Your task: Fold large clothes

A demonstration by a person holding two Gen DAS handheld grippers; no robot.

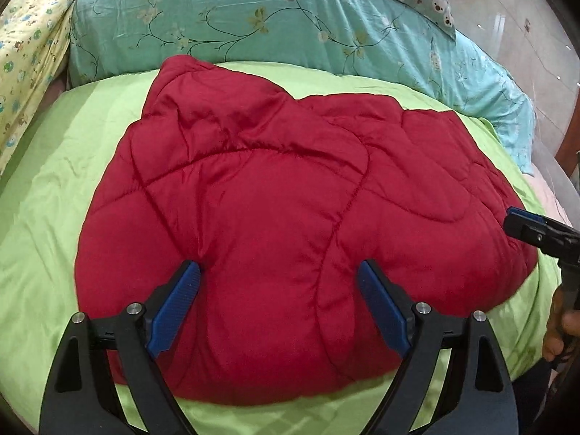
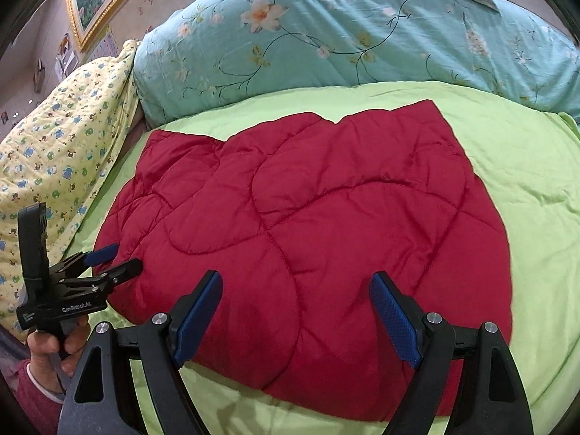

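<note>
Lying across the middle of the green sheet (image 1: 54, 166) is the red quilt (image 1: 290, 199), a padded, stitched piece already doubled into a thick bundle, with its near edge close to the bed's front edge and its far edge just short of the teal duvet (image 1: 217, 21) heaped along the back. A yellow blanket (image 2: 54, 152) sits at the bed's left edge.

The left gripper (image 1: 279, 301) hovers over the quilt's near left part with its jaws spread wide and nothing between them; its left fingertip seems to touch or dent the fabric, though contact is hard to confirm. The right gripper (image 2: 295, 308) hangs over the near right part, also wide apart and empty. Each tool shows in the other's view at the quilt's side.

As a judgement, the quilt looks soft, puffy and fairly light for its bulk, with a smooth, satiny shell that may slip between the pads. Its loft means a shallow pinch would catch only the top layer and let the lower ones slide away. Better holds would be at the two near corners or along the near edge, biting deep enough to gather all layers, one tool per corner, so the fold goes over evenly toward the back. The stitched seams offer firmer, thinner places to grip than the puffed panels.
</note>
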